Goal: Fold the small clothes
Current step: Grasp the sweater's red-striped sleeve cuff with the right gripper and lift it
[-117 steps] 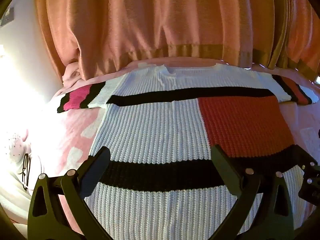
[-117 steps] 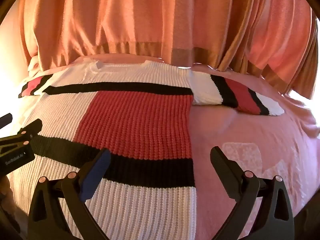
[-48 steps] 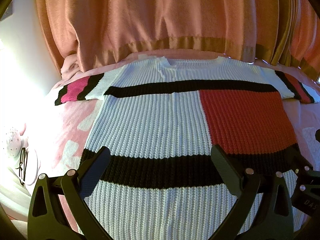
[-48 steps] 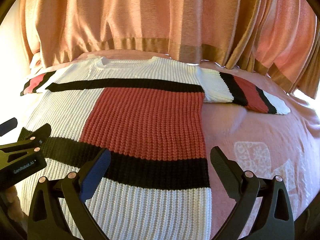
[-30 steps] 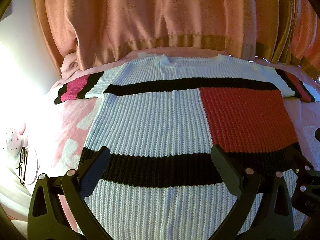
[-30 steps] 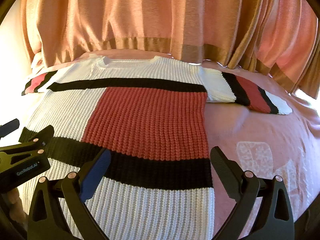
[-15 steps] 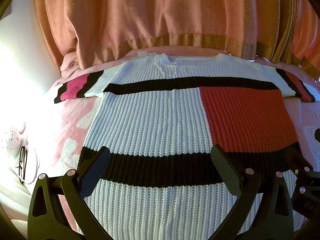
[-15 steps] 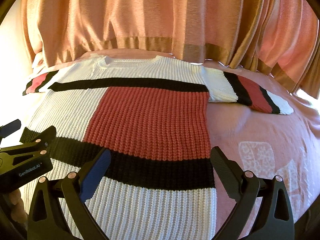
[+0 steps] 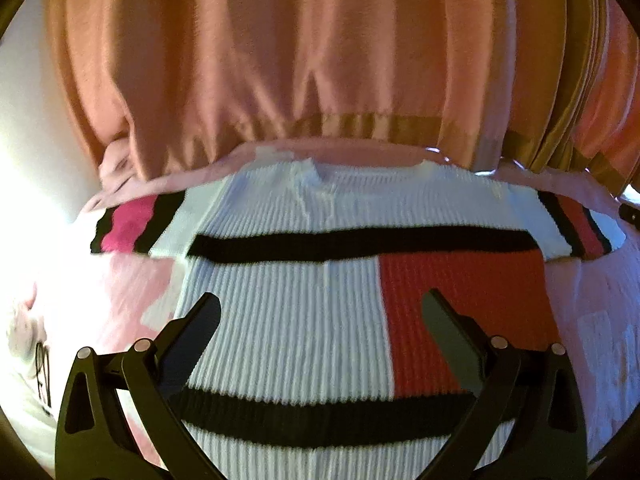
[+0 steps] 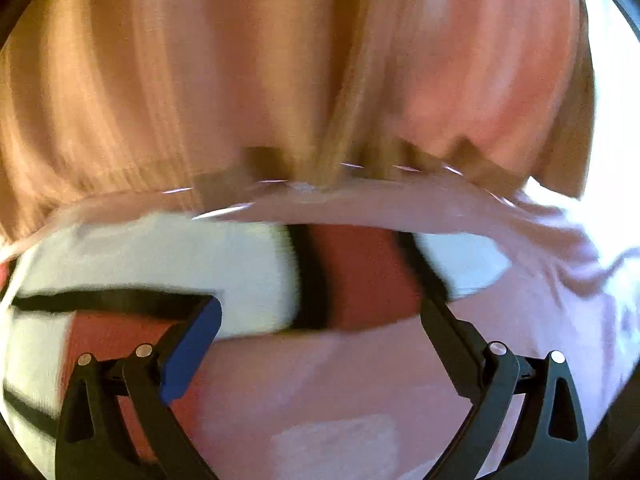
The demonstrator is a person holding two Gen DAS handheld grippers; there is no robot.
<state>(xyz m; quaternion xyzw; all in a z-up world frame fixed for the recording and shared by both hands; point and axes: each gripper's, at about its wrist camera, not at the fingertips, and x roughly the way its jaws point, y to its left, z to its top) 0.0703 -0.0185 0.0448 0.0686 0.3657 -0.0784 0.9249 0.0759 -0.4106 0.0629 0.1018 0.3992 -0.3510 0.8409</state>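
A knitted sweater (image 9: 288, 320), white with black stripes and a red block, lies flat on a pink bedspread (image 9: 132, 292), neck toward the curtain, both sleeves spread out. My left gripper (image 9: 320, 312) is open and empty above the white body panel. My right gripper (image 10: 320, 312) is open and empty, close over the sweater's right sleeve (image 10: 360, 276), which has a red band between black stripes. The right wrist view is motion-blurred.
An orange-pink curtain (image 9: 320, 80) hangs along the far side of the bed. A white object with a black mark (image 9: 28, 360) lies at the left edge of the bed. Bright light washes out the left side.
My right gripper has swung quickly forward and to the right, from over the sweater's hem to over its right sleeve. My left gripper has moved forward over the sweater body.
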